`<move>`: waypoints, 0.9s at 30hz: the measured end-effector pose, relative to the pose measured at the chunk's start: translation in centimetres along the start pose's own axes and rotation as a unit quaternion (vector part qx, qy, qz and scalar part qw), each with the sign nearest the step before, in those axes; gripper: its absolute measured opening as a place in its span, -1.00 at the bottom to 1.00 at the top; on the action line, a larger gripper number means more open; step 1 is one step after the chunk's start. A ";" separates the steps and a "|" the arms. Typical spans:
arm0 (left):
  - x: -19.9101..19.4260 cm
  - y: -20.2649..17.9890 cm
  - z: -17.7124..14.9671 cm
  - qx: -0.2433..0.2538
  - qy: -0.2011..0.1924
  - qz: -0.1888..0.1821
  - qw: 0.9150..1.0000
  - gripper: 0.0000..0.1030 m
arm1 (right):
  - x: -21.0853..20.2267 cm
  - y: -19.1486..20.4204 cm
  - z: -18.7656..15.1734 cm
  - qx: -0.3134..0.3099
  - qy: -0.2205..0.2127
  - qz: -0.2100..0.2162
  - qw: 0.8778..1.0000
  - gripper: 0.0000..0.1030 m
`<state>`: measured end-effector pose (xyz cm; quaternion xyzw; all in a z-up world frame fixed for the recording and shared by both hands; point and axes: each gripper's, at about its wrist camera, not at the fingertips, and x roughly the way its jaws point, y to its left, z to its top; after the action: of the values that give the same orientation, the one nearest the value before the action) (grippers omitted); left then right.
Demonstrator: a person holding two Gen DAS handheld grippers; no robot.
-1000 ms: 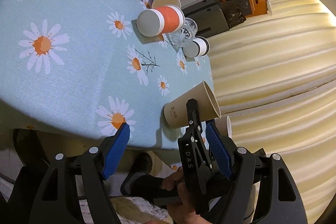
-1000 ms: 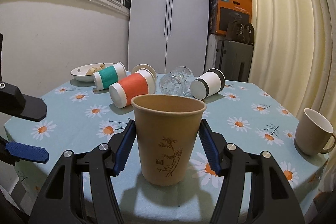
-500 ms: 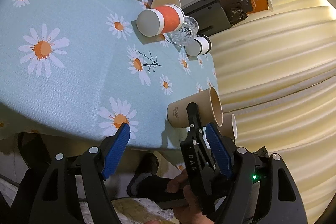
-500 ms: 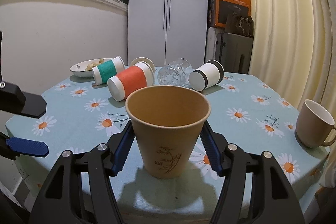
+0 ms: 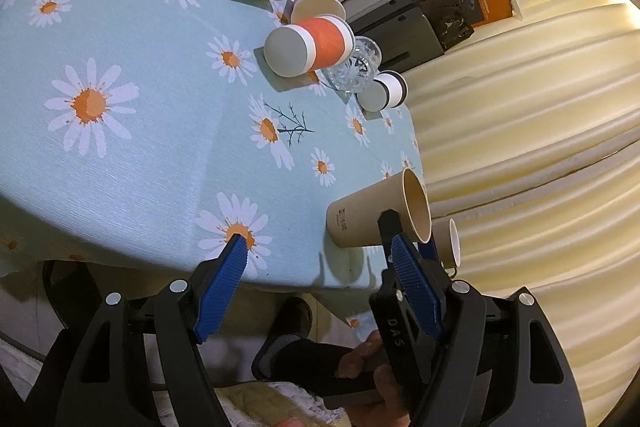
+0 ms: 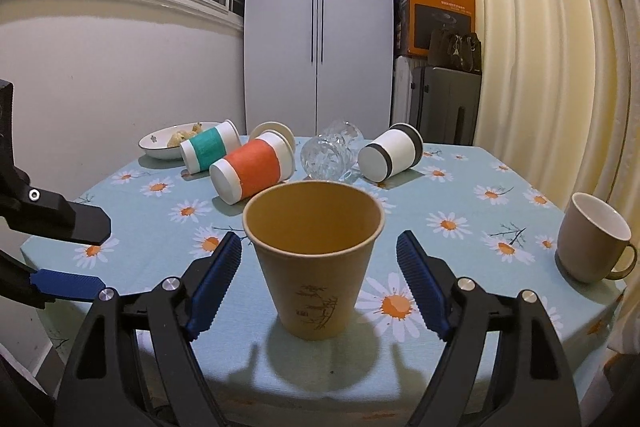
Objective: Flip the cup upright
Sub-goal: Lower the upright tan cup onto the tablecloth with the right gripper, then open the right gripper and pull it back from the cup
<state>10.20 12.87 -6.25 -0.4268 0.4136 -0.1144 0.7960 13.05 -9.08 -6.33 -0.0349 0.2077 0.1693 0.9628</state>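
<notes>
Here, the brown paper cup (image 6: 316,259) is seen standing upright, mouth up, on the daisy-patterned surface (image 6: 460,195) near its front edge. The right claw (image 6: 320,279) is held with its blue pads (image 6: 214,279) spread apart on either side of the cup, and a clear gap is seen between each pad and the cup wall, so the cup is not gripped. In the left wrist view the same cup (image 5: 372,215) appears near the edge of the surface (image 5: 160,147), just beyond the left claw's right-hand pad. The left claw (image 5: 320,263) is likewise held apart, with nothing between its fingers, and is positioned off the edge of the surface.

Further back, four cups are seen lying on their sides: a teal-banded cup (image 6: 208,151), an orange-banded cup (image 6: 250,173), a pink-banded cup (image 5: 316,3) partly hidden behind the orange one, and a dark-banded white cup (image 6: 390,157). A cut-glass tumbler (image 6: 330,155) is also seen on its side between the orange-banded and dark-banded cups. A white bowl (image 6: 160,147) with food in it is placed behind the teal-banded cup. A beige mug (image 6: 592,243) is seen upright near the surface's right-hand edge, well apart from the paper cup.
</notes>
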 end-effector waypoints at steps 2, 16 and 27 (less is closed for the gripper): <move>-0.3 -0.1 0.0 0.002 -0.007 -0.003 1.000 0.41 | -0.4 -0.1 0.2 0.000 -0.001 0.001 1.000 0.58; -2.2 -1.7 -1.0 0.055 -0.047 0.014 0.997 0.41 | -6.3 -1.5 1.7 0.004 -0.022 0.007 1.000 0.76; -4.6 -4.9 -3.8 0.152 -0.093 0.007 0.984 0.52 | -12.0 -5.0 4.6 -0.009 -0.019 0.045 0.999 0.84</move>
<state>5.30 10.13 -1.04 -0.3070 0.3184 -0.1296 0.8875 6.25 -16.95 2.83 -0.0308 0.1892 0.2147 0.9577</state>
